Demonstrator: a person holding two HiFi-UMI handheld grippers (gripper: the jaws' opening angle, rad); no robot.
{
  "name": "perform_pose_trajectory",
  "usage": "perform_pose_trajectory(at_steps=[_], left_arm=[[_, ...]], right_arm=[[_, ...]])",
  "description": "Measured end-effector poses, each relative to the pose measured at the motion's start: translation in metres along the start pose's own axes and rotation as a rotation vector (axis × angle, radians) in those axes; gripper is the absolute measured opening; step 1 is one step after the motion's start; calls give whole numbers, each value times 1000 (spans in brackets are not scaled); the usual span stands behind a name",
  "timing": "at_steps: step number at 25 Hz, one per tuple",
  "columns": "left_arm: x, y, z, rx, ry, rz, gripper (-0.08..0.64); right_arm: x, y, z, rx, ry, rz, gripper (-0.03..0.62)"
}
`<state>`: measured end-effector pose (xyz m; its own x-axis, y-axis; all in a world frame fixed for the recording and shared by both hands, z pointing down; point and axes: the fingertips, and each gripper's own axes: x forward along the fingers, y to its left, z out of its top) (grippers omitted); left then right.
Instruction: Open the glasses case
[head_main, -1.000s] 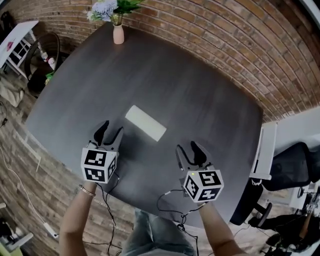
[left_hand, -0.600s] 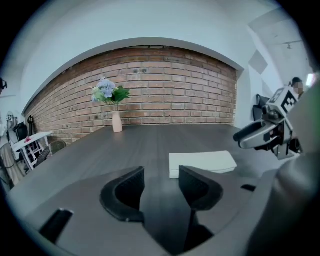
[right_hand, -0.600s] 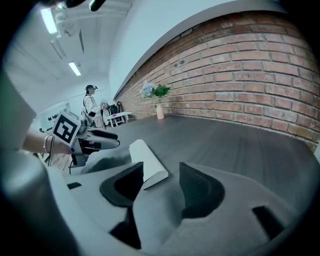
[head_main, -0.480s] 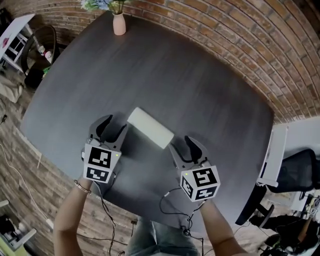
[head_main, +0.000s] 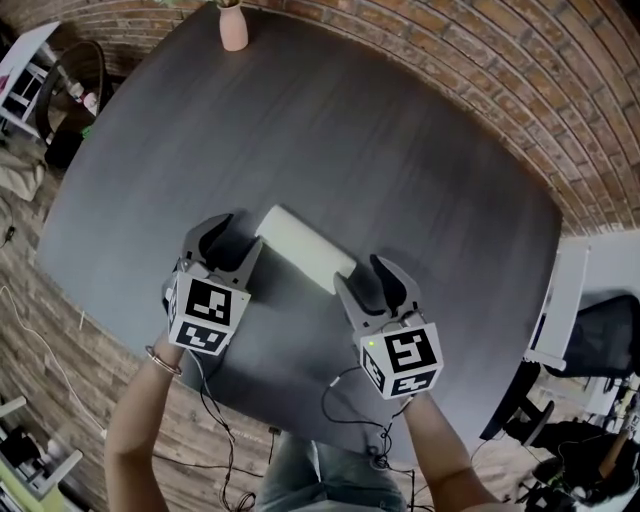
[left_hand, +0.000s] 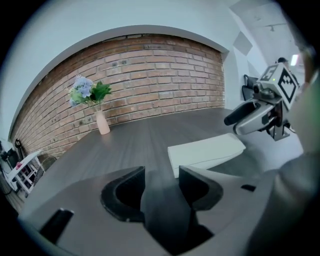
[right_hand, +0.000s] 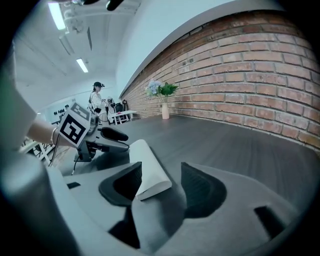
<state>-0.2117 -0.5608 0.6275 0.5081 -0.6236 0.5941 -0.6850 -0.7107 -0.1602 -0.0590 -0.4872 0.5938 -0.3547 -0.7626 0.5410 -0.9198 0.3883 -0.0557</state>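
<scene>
- A white glasses case (head_main: 305, 245) lies closed and slantwise on a dark desk (head_main: 400, 150), nearer the desk's near edge than its far edge.
- A person holds a gripper at each end of the case, each topped by a cube with square markers.
- The left gripper (head_main: 232, 237) sits at the case's left end. Its jaws are spread with only bare desk between them, and in the left gripper view the case (left_hand: 205, 152) lies just past the right jaw.
- The right gripper (head_main: 368, 280) is at the case's right end. Its jaws have just been opening and stand apart.
- In the right gripper view, the end of the case (right_hand: 147, 170) shows in the gap close to the left jaw. The pads are not pressing on it.
- A pink vase (head_main: 232, 28) stands at the desk's far edge, well away from the case, and holds pale flowers (left_hand: 87, 92).
- A brick wall (head_main: 520, 90) runs behind the desk's far edge.
</scene>
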Motion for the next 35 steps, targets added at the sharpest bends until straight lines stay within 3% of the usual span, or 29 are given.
perform_pose_trajectory(at_steps=[10,17,29,35], left_arm=[[7,-3,-2,-7,11,-44,207],[7,-3,-3,-22,8,-52,209],[8,-3,-3,-9,14,-57,209],[9,-5,-3,-3,27,-70,209]], right_arm=[[10,11,-7,-15,28,44,285],[15,25,-15,-86,64,65,321],[26,22,-28,-178,114,20,359],[28,18,-26,-158,109,14,365]])
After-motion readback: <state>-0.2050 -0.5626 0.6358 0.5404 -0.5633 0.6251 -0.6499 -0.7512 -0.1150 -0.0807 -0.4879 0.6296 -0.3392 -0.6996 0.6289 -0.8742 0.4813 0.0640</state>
